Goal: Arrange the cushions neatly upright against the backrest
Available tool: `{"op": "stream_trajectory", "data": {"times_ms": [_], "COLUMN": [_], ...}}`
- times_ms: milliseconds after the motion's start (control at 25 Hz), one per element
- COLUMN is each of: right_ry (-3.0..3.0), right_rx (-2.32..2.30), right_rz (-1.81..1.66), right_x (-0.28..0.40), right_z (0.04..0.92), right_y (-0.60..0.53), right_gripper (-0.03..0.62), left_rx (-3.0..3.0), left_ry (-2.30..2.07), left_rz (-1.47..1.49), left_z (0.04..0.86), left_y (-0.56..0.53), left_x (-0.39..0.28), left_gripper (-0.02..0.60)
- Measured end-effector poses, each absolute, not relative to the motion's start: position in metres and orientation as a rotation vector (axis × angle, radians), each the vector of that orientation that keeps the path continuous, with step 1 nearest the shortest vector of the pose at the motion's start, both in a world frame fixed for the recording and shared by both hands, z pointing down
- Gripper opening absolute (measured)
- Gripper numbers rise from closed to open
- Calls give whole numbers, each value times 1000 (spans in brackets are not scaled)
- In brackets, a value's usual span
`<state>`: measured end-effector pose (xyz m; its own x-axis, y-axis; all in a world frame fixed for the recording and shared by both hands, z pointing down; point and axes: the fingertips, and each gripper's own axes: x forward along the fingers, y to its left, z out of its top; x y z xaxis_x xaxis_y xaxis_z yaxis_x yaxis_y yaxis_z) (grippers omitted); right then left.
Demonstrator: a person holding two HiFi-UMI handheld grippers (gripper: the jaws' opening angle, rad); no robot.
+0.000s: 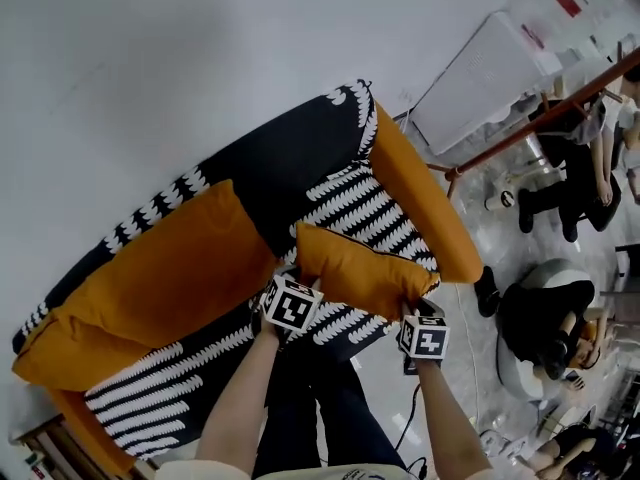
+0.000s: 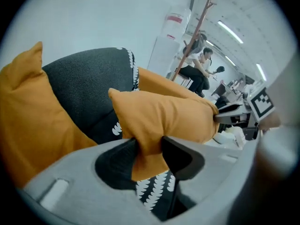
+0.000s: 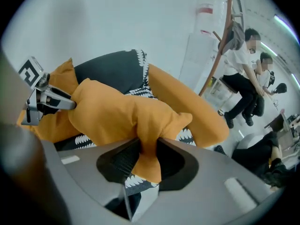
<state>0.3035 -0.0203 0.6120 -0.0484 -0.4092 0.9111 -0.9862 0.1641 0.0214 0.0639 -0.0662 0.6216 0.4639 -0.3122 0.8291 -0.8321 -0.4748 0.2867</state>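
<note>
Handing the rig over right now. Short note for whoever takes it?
Left gripper: shut on one end of the small cushion.
Right gripper: shut on its other end.
Small cushion: held up over the seat, not yet against the backrest.
Large cushion: already leaning on the backrest, left in the head view.
Left to do: stand the small cushion upright against the backrest beside the large one, then release.

Head view steeply down; gripper views close; all share cushion (image 1: 365, 268).
</note>
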Motion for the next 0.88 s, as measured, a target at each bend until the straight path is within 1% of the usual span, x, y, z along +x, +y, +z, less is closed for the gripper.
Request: {"op": "stream_trajectory", "data": {"times_ms": [160,400,880], "right_ry": [-1632,-1711,-1846], "right_rx": [1326,1224,927], "right_rz": [753,591,419], "right_x": [289,279,262], "right_z": [581,548,553], "right_y": [-26,-72,-182], "right_gripper": [130,129,127], "left_rx": [1991,1954,1733], "left_ry": [-979,-1061,-1264], "left_rz": [886,805,730], "left_z": [601,583,584], "left_y": [-50,-59,-93], "left_x": [46,37,37], "left_gripper": [173,170,167]}}
